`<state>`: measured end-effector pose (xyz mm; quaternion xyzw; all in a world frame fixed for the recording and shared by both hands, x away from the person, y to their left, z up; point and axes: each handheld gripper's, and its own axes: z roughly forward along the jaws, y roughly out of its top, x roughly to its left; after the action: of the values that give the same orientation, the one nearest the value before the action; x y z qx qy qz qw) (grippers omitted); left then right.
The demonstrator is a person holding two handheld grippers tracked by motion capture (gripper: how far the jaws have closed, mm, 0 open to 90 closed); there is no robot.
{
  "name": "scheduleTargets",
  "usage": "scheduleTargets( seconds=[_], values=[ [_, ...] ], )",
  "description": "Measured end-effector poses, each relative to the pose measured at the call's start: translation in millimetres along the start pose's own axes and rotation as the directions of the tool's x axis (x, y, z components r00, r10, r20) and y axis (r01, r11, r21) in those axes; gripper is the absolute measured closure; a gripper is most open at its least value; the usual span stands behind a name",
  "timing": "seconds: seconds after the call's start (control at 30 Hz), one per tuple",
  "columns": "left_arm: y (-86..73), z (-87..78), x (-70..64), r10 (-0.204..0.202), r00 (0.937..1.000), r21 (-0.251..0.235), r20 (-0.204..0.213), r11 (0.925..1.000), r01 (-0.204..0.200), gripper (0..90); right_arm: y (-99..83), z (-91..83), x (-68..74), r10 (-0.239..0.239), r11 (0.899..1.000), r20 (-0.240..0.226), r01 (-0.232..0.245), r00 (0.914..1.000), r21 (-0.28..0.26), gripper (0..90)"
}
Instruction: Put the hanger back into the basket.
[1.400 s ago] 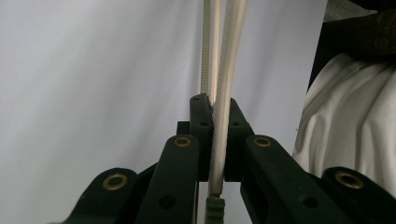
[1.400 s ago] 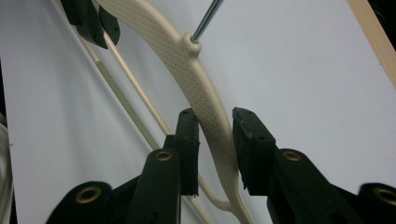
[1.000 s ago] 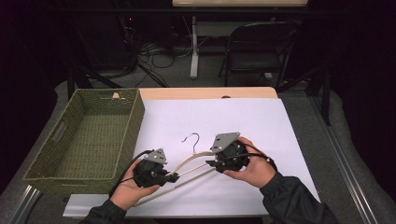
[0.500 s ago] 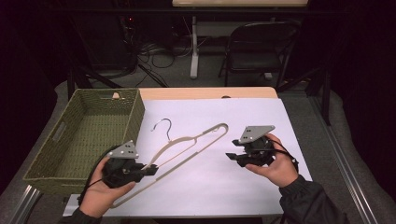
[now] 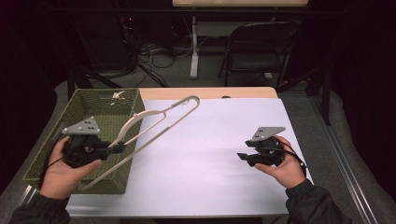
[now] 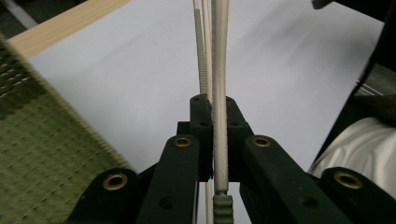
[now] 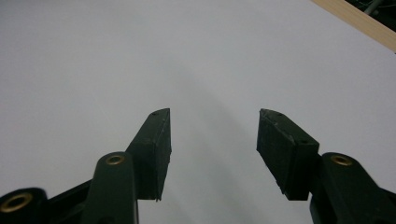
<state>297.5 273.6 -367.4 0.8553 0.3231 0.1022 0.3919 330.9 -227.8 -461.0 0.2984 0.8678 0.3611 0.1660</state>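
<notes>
L gripper [image 5: 119, 148] clamped on cream plastic hanger [image 5: 161, 122] above green woven basket [image 5: 51, 161]; thin-edge grip, may pivot/slip. R gripper [image 5: 243, 156] wide open, empty.

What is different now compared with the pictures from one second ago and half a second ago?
The left tool, clamped on the hanger, carried it left until it hangs over the green basket. The right tool let go of the hanger early on, moved right and is now open over the white sheet. Basket and sheet stayed put.
</notes>
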Motion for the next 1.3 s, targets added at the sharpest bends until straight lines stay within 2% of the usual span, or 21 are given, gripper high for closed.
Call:
scheduleTargets(
  seconds=[0.03,0.07,0.13,0.2,0.23,0.4,0.47,0.5,0.67,0.8,0.97,1.0,1.07,1.17,1.3],
  values=[
    [0.0,0.0,0.0,0.000,1.0000,0.000,0.000,1.0000,0.000,87.1,0.0,0.0,0.0,0.000,1.000,0.000,0.000,1.0000,0.000,44.5],
    [-1.0,-4.2,9.4,-0.011,0.9998,-0.006,-0.014,0.9999,0.010,87.1,-2.0,0.3,-1.2,0.005,1.000,0.007,-0.005,1.0000,0.007,44.6],
    [-1.7,-6.0,13.8,-0.013,0.9996,-0.006,-0.024,0.9999,0.012,87.1,-2.7,0.2,-1.9,0.007,1.000,0.002,-0.007,1.0000,0.007,44.6],
    [-4.1,-10.0,26.3,-0.014,0.9973,0.009,-0.072,0.9998,0.015,87.1,-6.1,1.7,-2.2,0.009,1.000,0.014,-0.009,0.9999,0.011,45.3],
    [-4.1,-10.0,26.3,-0.014,0.9973,0.009,-0.072,0.9998,0.015,87.1,-6.1,1.7,-2.2,0.009,1.000,0.014,-0.009,0.9999,0.011,45.3],
    [-10.7,-16.7,50.1,-0.042,0.9948,0.007,-0.093,0.9991,0.042,87.1,-13.6,6.2,-0.6,0.016,0.999,0.027,-0.017,0.9995,0.035,45.6],
    [-14.4,-19.7,62.3,-0.046,0.9947,0.000,-0.092,0.9989,0.046,87.1,-16.7,9.4,0.5,0.019,1.000,0.032,-0.020,0.9993,0.023,45.6],
    [-14.4,-19.7,62.3,-0.046,0.9947,0.000,-0.092,0.9989,0.046,87.1,-16.7,9.4,0.5,0.019,1.000,0.032,-0.020,0.9993,0.023,45.6],
    [-18.2,-29.1,82.7,-0.062,0.9928,-0.016,-0.102,0.9980,0.060,87.1,-23.0,18.0,4.7,0.023,0.999,0.037,-0.024,0.9991,0.030,45.7],
    [-19.5,-36.3,92.0,-0.063,0.9916,-0.020,-0.113,0.9979,0.061,87.1,-24.4,20.8,7.3,0.012,0.998,0.043,-0.015,0.9990,0.060,45.7],
    [-25.4,-47.7,103.9,-0.072,0.9883,-0.014,-0.134,0.9974,0.071,87.1,-27.5,27.2,10.1,0.009,0.999,0.057,-0.012,0.9983,0.050,45.8],
    [-28.1,-50.8,106.6,-0.074,0.9872,-0.012,-0.141,0.9972,0.073,87.1,-27.4,26.8,10.3,0.007,0.998,0.060,-0.011,0.9982,0.062,45.9],
    [-33.1,-55.9,110.9,-0.079,0.9852,-0.006,-0.152,0.9969,0.079,87.1,-29.0,28.8,10.4,0.012,0.999,0.053,-0.014,0.9985,0.043,46.0],
    [-40.7,-64.7,117.2,-0.087,0.9827,-0.003,-0.164,0.9962,0.087,87.1,-29.6,29.5,11.3,0.022,0.999,0.052,-0.025,0.9984,0.043,46.1],
    [-54.8,-73.8,126.4,-0.119,0.9753,0.006,-0.186,0.9925,0.122,87.1,-30.5,31.0,11.8,0.022,0.998,0.051,-0.024,0.9985,0.050,46.1]
  ],
)
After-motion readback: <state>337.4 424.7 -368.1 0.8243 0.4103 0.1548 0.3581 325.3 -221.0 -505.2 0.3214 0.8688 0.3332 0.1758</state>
